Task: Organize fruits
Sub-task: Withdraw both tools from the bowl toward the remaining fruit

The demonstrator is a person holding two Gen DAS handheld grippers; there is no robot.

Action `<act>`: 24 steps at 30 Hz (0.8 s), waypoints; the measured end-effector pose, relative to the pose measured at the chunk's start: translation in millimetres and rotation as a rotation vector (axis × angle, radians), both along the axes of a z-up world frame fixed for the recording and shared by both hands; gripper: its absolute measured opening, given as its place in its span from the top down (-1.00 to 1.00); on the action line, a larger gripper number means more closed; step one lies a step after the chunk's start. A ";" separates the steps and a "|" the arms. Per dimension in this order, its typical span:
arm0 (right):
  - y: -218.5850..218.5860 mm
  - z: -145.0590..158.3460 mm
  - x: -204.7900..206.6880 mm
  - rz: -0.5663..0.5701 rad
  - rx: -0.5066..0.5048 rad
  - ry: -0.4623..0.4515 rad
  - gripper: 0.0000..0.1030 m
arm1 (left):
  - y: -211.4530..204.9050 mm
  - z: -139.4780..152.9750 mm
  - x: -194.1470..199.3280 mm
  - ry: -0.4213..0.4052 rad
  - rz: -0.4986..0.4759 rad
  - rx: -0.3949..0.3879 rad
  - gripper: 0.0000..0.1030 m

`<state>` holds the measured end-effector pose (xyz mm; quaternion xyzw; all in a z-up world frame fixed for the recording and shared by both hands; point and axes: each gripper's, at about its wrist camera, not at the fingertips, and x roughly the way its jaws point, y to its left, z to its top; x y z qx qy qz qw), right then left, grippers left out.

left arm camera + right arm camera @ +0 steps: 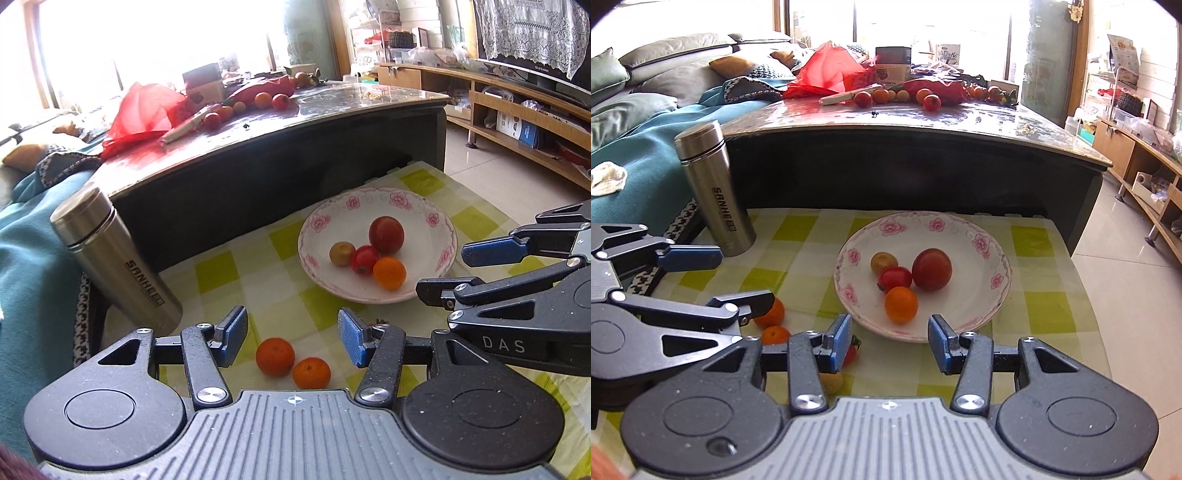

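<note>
Left gripper (293,339) wide, empty: centre on lower-centre orange (275,356), close gently, carry to plate (373,295). Right gripper (889,341) wide, idle.

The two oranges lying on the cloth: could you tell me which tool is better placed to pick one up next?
Left: the open left tool has both oranges between its fingers. The right tool faces the plate.

Steel flask (114,258): "SANHE" in dark capitals running along its side, followed by small blocky marks too fine to read. Right gripper (454,271): "DAS" in pale capitals on its black body, left wrist view.
</note>
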<state>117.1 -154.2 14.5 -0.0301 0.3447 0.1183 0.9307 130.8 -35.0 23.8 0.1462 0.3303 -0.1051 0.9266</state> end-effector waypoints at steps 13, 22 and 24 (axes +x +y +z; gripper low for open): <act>8.5 -8.9 -17.7 0.017 -0.011 0.053 0.03 | 9.3 -9.6 -18.6 0.047 0.011 -0.002 -0.19; 14.0 -20.5 -21.2 0.039 -0.025 0.087 0.03 | 13.9 -21.7 -23.5 0.082 0.016 -0.005 -0.18; 14.7 -23.3 -21.0 0.045 -0.024 0.095 0.03 | 15.8 -24.9 -23.5 0.092 0.018 -0.011 -0.18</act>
